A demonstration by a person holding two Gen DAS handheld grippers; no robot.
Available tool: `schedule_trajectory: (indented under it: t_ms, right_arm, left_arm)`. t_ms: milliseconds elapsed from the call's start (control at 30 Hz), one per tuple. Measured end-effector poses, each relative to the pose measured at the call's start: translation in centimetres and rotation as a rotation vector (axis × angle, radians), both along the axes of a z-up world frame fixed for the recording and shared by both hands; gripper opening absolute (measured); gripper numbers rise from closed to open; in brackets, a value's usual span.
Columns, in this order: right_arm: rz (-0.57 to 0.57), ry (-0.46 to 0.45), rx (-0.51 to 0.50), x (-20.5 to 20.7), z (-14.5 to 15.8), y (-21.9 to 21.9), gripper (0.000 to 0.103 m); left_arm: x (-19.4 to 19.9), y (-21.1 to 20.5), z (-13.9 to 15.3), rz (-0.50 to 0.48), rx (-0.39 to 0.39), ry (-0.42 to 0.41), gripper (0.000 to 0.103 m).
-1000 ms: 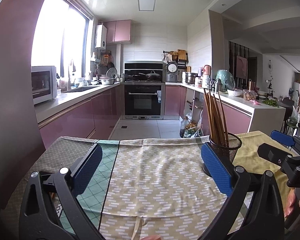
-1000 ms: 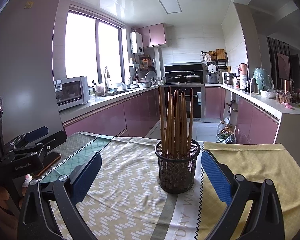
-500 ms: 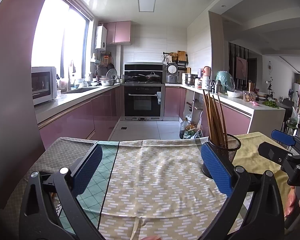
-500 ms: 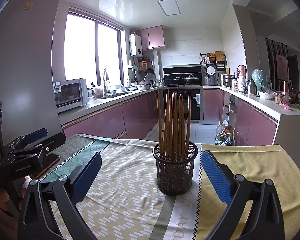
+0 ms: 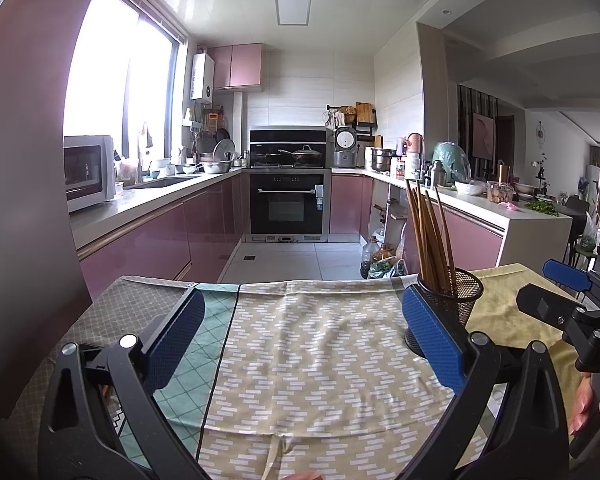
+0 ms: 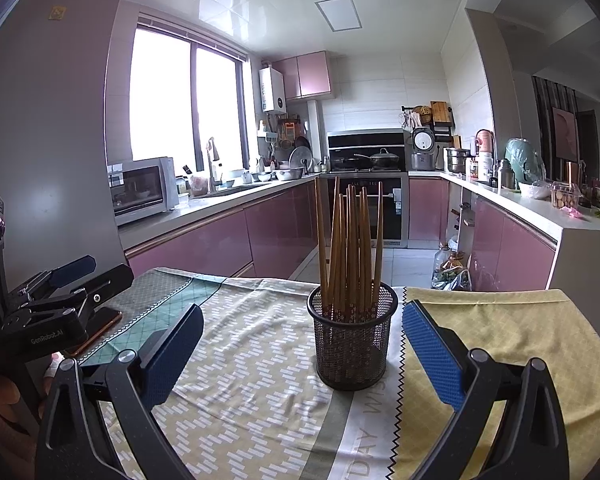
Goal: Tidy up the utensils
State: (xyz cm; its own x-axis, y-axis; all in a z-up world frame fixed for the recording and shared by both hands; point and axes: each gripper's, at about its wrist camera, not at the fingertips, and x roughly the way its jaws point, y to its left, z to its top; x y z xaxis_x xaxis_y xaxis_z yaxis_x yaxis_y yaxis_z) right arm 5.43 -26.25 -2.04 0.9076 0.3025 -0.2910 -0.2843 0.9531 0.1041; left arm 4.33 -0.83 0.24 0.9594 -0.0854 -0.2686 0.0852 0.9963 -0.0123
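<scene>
Scene: table w/ patterned tablecloth (image 6: 260, 384), kitchen behind. One black mesh holder (image 6: 352, 340) stands upright on the cloth, approx. centre of right wrist view, on the seam between the beige brick-pattern panel and the yellow panel. Wooden chopsticks (image 6: 350, 248) stand in it, ends up, fanned slightly outward; all appear inside the holder, none seen loose on the cloth.

Right gripper (image 6: 300, 352): jaws spread wide, nothing between the blue pads (image 6: 430, 356). Holder sits just ahead of and between the fingertips, not touching either pad.

Left gripper (image 5: 302, 340): jaws likewise spread wide, empty, over bare cloth. In left wrist view the mesh holder (image 5: 458, 300) is partly hidden behind the right-hand pad (image 5: 430, 340); contact cannot be determined. Chopsticks (image 5: 430, 240) lean left there.

Left of the table in right wrist view: a phone-like flat item (image 6: 100, 326) lies under the other gripper's fingers; ID uncertain.

Bkgd: microwave (image 6: 142, 188) on the counter, oven (image 5: 287, 206) at the far wall.
</scene>
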Motion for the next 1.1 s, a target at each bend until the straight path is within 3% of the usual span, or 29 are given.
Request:
schedule_trajectory:
  t_ms: [1100]
  right_arm:
    - [0.016,-0.002,0.001,0.23,-0.15,0.09,0.097]
  left_arm:
    - [0.05,0.24,0.34,0.008,0.006,-0.009,0.097]
